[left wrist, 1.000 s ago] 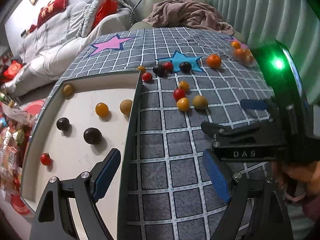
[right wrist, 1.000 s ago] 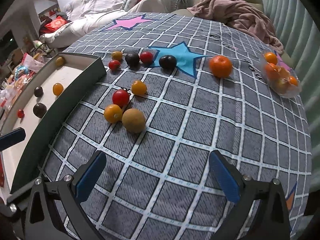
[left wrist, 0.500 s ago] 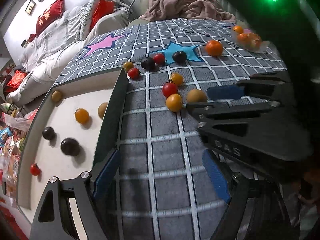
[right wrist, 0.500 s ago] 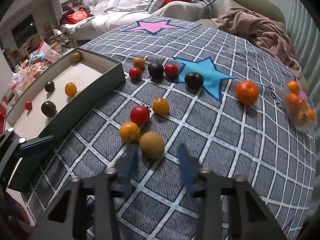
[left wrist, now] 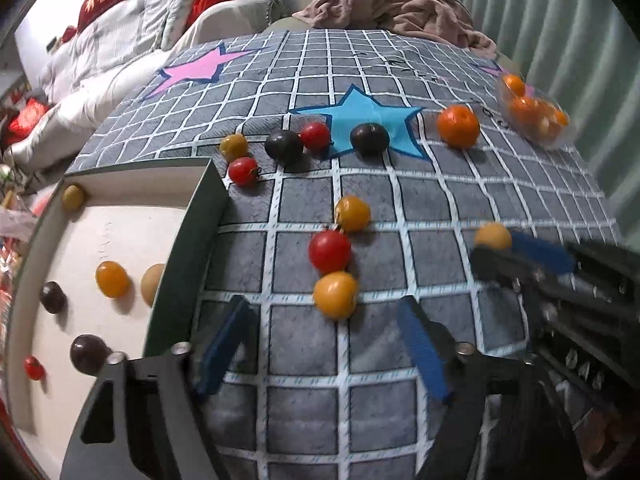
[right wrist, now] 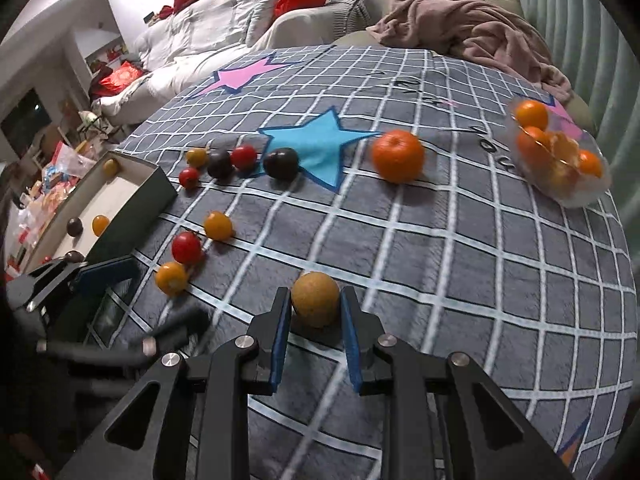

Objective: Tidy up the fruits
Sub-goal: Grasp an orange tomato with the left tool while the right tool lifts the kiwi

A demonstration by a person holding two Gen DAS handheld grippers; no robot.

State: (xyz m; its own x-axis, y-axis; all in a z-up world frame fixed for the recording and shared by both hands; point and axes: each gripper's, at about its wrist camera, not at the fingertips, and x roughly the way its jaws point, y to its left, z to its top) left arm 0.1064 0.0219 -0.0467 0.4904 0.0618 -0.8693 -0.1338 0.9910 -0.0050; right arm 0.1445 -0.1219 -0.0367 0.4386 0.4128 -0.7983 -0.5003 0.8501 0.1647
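1. Tan fruit (right wrist: 315, 299): sits between the blue pads of the right gripper (right wrist: 314, 312), both pads against its sides, so the claw is clamped on it. It is at the near middle of the grey checked cloth (right wrist: 460, 264); whether it touches the cloth cannot be told.
2. Left gripper (left wrist: 324, 344): jaws wide apart, holding nothing, over the cloth just right of the box (left wrist: 182, 264) wall.
3. Nearest loose fruit: a yellow tomato (left wrist: 335, 294), a red tomato (left wrist: 329, 251) touching it, and a second yellow tomato (left wrist: 352, 213) just beyond, in a short line ahead of the left gripper.
4. Further back: a row of small red, dark and yellow fruit beside the blue star (left wrist: 360, 120); an orange (right wrist: 398, 155) to its right.
5. Box: green-walled, pale floor, at the cloth's left edge. It holds several small fruit, well apart from each other.
6. Far right: a clear bowl (right wrist: 576, 196) with oranges inside.
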